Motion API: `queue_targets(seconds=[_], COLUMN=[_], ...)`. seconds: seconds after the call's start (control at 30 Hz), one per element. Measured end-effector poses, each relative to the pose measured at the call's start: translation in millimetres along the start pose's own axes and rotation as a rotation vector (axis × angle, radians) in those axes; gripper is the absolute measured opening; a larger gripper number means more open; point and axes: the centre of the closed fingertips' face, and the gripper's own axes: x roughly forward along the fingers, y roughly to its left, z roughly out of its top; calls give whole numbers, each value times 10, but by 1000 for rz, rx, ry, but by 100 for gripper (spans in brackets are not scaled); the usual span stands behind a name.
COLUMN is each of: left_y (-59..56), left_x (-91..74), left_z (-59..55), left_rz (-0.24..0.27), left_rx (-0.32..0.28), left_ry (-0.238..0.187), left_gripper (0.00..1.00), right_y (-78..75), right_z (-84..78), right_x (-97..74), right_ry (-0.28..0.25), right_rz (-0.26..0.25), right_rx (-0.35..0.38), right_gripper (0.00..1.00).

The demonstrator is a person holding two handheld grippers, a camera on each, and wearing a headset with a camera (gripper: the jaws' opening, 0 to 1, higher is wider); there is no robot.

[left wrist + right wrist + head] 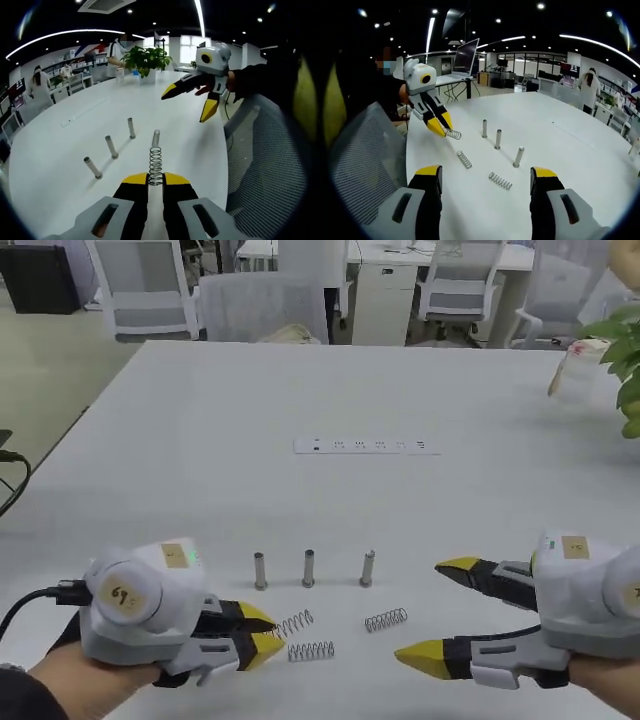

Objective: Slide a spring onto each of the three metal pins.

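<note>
While your left gripper [155, 177] pinches one spring [155, 159] by its end, axis level and straight off the jaws, three pins [308, 568] stand upright just beyond, nearest that hand. Right gripper [437, 608] gapes empty. Loose springs [311, 650] lie flat on the table [320, 390].

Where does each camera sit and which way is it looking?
Head view: on the headset, looking down at the table; left hand-held gripper and right hand-held gripper show.
Left gripper view: along its jaws, shut on a spring, toward the pins.
Right gripper view: along its open jaws, toward the pins.
All three share the pins.
</note>
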Motion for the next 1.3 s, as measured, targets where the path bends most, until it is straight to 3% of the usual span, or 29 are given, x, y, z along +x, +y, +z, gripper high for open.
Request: queue_targets(seconds=[0.4, 0.8, 1.3], left_y=[-179, -372, -423], left_x=[36, 71, 127], left_z=[162, 273, 313], left_rz=[-48, -110, -136], left_rx=[59, 119, 142], left_ry=[-18, -33, -35], left_gripper=[3, 3, 3], right_y=[322, 498, 638], right_z=[143, 192, 147], right_x=[173, 282, 374], right_ry=[-2, -4, 16], right_rz=[120, 197, 282], right_rx=[-35, -45, -34], right_gripper=[59, 48, 32])
